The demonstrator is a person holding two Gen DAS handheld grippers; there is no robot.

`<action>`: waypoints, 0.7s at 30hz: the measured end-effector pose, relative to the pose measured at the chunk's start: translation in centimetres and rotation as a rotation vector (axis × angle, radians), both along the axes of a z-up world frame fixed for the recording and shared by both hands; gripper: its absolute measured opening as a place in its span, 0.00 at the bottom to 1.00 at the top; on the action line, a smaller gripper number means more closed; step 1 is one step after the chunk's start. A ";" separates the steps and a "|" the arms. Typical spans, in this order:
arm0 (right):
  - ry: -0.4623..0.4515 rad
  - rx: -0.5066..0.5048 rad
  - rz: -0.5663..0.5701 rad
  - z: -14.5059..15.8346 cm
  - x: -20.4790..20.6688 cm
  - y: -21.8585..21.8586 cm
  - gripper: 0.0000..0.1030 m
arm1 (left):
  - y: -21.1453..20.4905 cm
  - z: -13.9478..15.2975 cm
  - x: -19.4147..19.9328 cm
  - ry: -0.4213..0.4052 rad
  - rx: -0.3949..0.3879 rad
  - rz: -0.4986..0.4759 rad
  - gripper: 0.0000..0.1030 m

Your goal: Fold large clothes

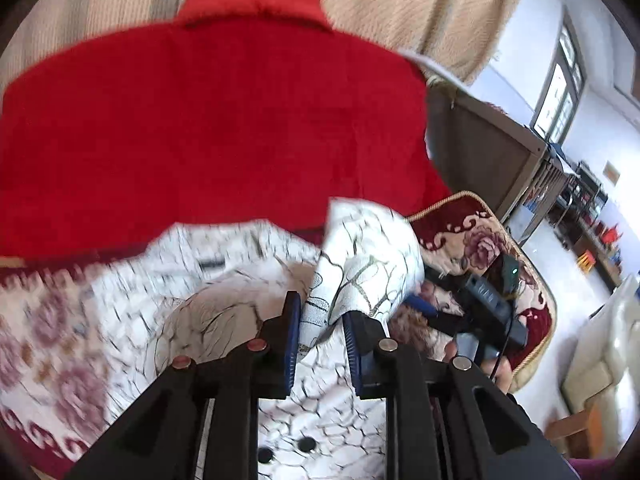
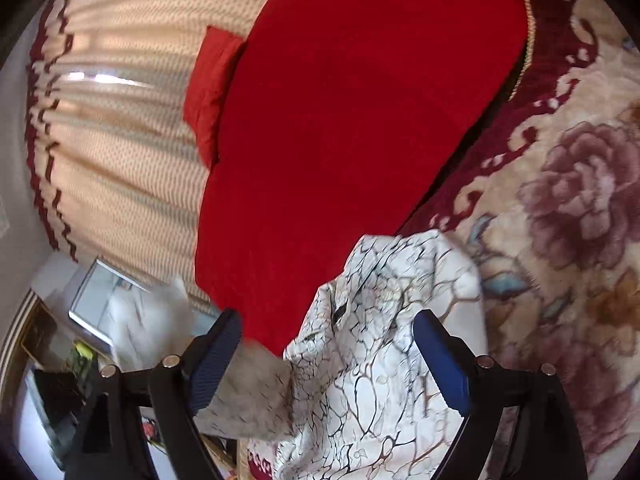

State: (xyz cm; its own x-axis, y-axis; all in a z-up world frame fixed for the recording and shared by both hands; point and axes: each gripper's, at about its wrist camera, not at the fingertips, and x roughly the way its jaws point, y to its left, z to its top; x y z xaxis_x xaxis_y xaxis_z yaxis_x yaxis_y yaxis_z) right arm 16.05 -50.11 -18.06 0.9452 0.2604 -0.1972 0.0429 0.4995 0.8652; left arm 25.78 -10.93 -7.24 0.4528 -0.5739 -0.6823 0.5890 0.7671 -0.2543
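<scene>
One claw (image 1: 320,320) pinches garment (image 1: 360,264); other claw (image 2: 328,360) gapes.

1. White crackle-print garment (image 1: 224,256): smeared by motion blur toward the left; cut off by the bottom edge between the gripper arms.
2. Floral blanket (image 1: 60,360): blurred at left.
3. Right gripper (image 1: 480,320): mostly hidden behind the garment fold; jaw state indeterminate there.
4. Shelf items (image 1: 600,236): too small to identify.
</scene>
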 end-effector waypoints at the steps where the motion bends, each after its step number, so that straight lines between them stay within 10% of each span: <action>1: 0.000 0.003 0.002 0.0 0.0 -0.2 0.87 | 0.3 -0.7 0.4 0.024 -0.002 0.009 0.21; 14: 0.108 -0.046 0.205 -0.9 3.7 3.8 0.87 | 1.4 -5.5 1.2 0.089 -0.001 0.014 0.46; 21: 0.225 -0.145 0.224 -1.7 5.1 3.9 0.87 | 6.1 -9.2 4.7 0.088 0.128 0.195 0.53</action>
State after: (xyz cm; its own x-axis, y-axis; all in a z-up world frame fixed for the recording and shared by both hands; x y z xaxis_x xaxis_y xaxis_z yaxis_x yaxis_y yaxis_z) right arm 21.12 -46.24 -19.76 0.7962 0.4106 -0.4443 0.1000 0.6349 0.7661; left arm 30.52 -4.88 -16.41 0.4822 -0.3878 -0.7856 0.4068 0.8933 -0.1912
